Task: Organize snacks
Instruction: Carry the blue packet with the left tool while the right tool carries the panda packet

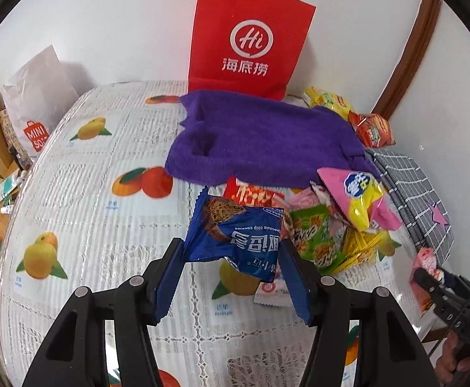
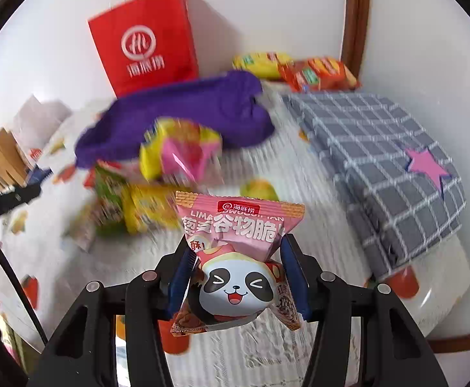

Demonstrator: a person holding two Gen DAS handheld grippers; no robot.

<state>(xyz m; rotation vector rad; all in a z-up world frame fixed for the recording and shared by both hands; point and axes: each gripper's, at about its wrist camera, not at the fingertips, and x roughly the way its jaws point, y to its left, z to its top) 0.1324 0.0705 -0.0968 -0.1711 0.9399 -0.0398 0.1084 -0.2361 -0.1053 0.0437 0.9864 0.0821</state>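
My left gripper (image 1: 231,248) is shut on a blue chocolate chip cookie packet (image 1: 235,233) and holds it above the table. My right gripper (image 2: 235,251) is shut on a pink panda snack packet (image 2: 238,258), also seen at the right edge of the left wrist view (image 1: 425,264). A pile of loose snack packets (image 1: 328,222) lies to the right of the blue packet; it shows blurred in the right wrist view (image 2: 157,177). A purple cloth (image 1: 260,142) lies behind the pile.
A red paper bag (image 1: 247,38) stands against the wall. Yellow and orange snack bags (image 1: 364,119) lie at the back right. A grey checked cloth with a pink star (image 2: 380,148) lies at the right. The fruit-print tablecloth (image 1: 89,193) covers the table.
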